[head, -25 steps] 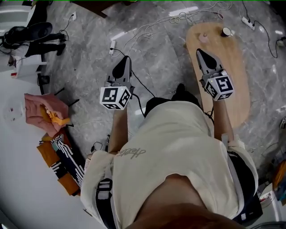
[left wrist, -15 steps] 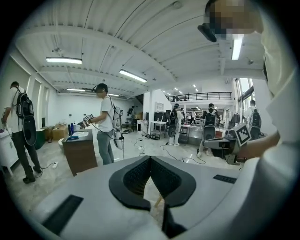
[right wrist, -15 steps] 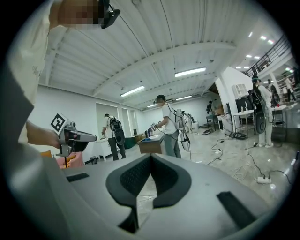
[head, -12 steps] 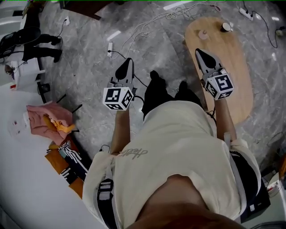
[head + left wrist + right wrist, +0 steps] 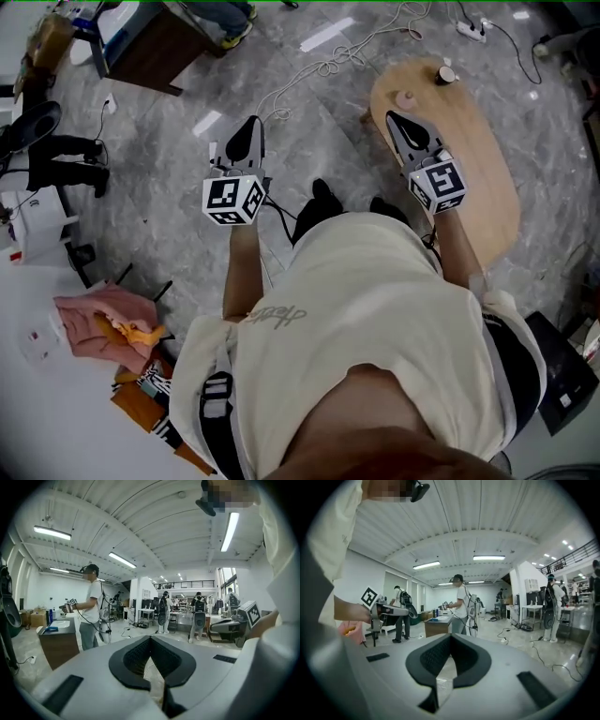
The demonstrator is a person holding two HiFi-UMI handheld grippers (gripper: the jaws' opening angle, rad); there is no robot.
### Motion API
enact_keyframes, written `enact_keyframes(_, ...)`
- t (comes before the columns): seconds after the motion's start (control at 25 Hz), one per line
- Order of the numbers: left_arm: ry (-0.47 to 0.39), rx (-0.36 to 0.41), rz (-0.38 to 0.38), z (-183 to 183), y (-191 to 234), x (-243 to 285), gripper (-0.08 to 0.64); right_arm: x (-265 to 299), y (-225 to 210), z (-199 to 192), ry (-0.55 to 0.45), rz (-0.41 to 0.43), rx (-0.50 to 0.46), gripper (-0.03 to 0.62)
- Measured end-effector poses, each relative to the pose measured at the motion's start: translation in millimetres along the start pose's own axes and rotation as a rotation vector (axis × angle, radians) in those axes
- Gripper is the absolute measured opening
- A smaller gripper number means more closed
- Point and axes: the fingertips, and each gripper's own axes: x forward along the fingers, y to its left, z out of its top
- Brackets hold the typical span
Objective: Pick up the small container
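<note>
An oval wooden table [image 5: 478, 178] stands on the grey stone floor at the right of the head view. At its far end sit a small pale round container [image 5: 405, 97] and a black-and-white round item [image 5: 445, 73]. My right gripper [image 5: 397, 121] hangs over the table's near left part, short of the pale container, jaws together and empty. My left gripper [image 5: 247, 138] is over bare floor to the table's left, shut on nothing. The left gripper [image 5: 150, 637] and the right gripper [image 5: 450, 635] each look out level into the hall, so neither gripper view shows the table.
White cables [image 5: 328, 66] and a power strip [image 5: 469, 28] lie on the floor beyond the table. A dark wooden cabinet [image 5: 150, 42] stands at top left. Pink cloth [image 5: 98, 319] lies at lower left. People with grippers [image 5: 91, 606] stand around the hall.
Both grippers have travelled across the floor with the person. The cabinet has come into view at top left, the pink cloth has slid down, and the table's far objects sit closer to the right gripper.
</note>
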Motion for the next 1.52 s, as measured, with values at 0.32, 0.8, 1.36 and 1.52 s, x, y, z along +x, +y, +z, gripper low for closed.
enact_keyframes(0.32,-0.033,0.061,-0.178,24.4,55.0,59.6,0.005,36.2,-10.4,32.5,-0.036,-0.230,-0.025,-0.005)
enact_keyframes(0.8,0.089,0.053,-0.382,-33.9,15.7,145.1,0.005,-17.0,-62.5,-7.3,0.003,-0.536,0.046,-0.005)
enact_keyframes(1.36,0.116,0.266,-0.484,31.1,-100.2,266.9,0.005,-45.5,-231.0,0.2,-0.123,-0.578,0.183,-0.005)
enact_keyframes(1.52,0.102,0.366,-0.485,46.8,-144.8,295.1,0.005,-67.4,-267.3,-31.7,-0.076,-0.559,0.253,-0.005)
